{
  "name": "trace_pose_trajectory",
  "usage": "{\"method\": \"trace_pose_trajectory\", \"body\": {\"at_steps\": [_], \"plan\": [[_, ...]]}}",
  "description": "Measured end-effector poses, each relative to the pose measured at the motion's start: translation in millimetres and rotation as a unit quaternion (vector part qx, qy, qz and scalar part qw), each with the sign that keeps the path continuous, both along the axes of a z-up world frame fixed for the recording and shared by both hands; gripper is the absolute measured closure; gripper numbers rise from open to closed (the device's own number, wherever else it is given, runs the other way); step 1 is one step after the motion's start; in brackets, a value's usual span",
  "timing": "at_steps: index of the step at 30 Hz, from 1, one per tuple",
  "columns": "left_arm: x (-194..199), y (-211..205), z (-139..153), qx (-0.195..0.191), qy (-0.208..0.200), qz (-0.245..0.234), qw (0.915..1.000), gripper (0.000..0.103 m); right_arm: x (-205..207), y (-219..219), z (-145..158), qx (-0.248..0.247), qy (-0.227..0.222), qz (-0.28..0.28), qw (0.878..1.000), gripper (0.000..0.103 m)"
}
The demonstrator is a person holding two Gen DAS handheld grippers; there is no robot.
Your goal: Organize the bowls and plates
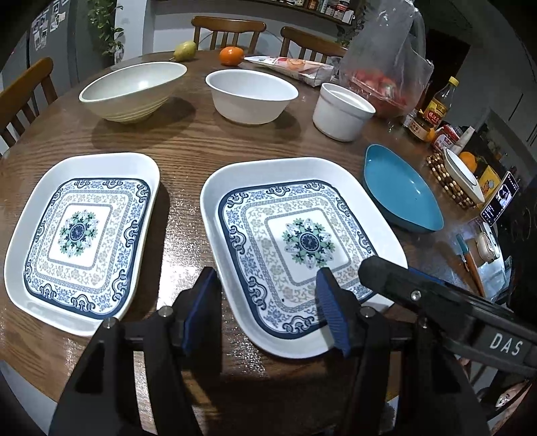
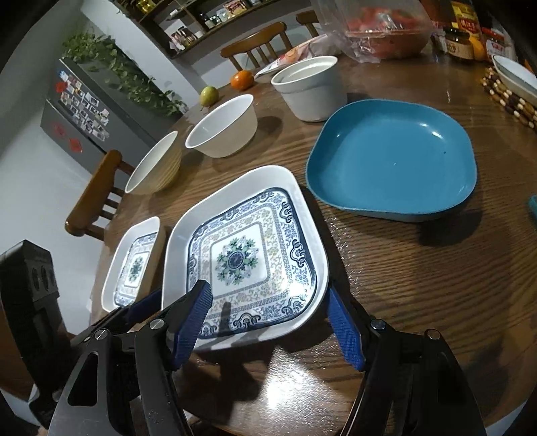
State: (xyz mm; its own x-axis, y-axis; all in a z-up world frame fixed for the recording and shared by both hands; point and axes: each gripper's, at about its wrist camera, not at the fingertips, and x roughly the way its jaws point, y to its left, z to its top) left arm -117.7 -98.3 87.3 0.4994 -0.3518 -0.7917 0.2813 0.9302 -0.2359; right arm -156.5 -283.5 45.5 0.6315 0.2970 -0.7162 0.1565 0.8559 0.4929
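Round wood surface (image 1: 188, 141) carries two patterned plates: left plate (image 1: 80, 234), right plate (image 1: 302, 248). Blue plate (image 2: 392, 157) sits beside the right one; three bowls behind. Your left hand-held gripper (image 1: 268, 302) and right hand-held gripper (image 2: 272, 322) both straddle the right plate's near edge, part open, gripping nothing.

On my desk (image 1: 188, 141): pear (image 1: 184, 50), orange (image 1: 231, 55), plastic bag (image 1: 386, 67), sauce bottle (image 1: 439, 104), phone (image 1: 500, 198). Chairs (image 1: 228, 30) behind; fridge (image 2: 77, 110) at the wall.

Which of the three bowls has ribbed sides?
The cream bowl at the row's left end; the middle bowl and the straight-walled white one are smooth.
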Motion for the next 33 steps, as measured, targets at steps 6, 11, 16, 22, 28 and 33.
{"method": "trace_pose_trajectory", "body": {"at_steps": [6, 11, 16, 22, 28, 33], "plan": [[-1.9, -1.5, 0.5, -0.003, 0.002, -0.002, 1.0, 0.043, 11.5, -4.9, 2.2, -0.007, 0.001, -0.009, 1.0, 0.032], [-3.5, -4.7, -0.7, 0.002, -0.001, -0.003, 1.0, 0.044, 19.5, -2.4, 1.2, -0.006, -0.001, -0.004, 1.0, 0.032], [-2.0, -4.8, -1.0, -0.001, -0.001, 0.004, 1.0, 0.044, 18.5, 1.1, 1.8, -0.019, -0.011, -0.011, 1.0, 0.032], [-3.1, -0.7, 2.1, 0.006, -0.011, 0.016, 0.9998, 0.044, 17.1, 5.0, 0.9, -0.033, -0.02, -0.014, 0.999, 0.04], [-4.1, 0.8, 7.1, 0.011, -0.018, 0.021, 0.9995, 0.044, 17.3, 8.9, 7.1, -0.036, -0.024, -0.015, 0.999, 0.04], [-6.0, 0.0, 13.3, 0.017, -0.031, 0.02, 0.9992, 0.044, 14.2, 8.7, 13.5, -0.037, -0.036, -0.013, 0.999, 0.04]]}}
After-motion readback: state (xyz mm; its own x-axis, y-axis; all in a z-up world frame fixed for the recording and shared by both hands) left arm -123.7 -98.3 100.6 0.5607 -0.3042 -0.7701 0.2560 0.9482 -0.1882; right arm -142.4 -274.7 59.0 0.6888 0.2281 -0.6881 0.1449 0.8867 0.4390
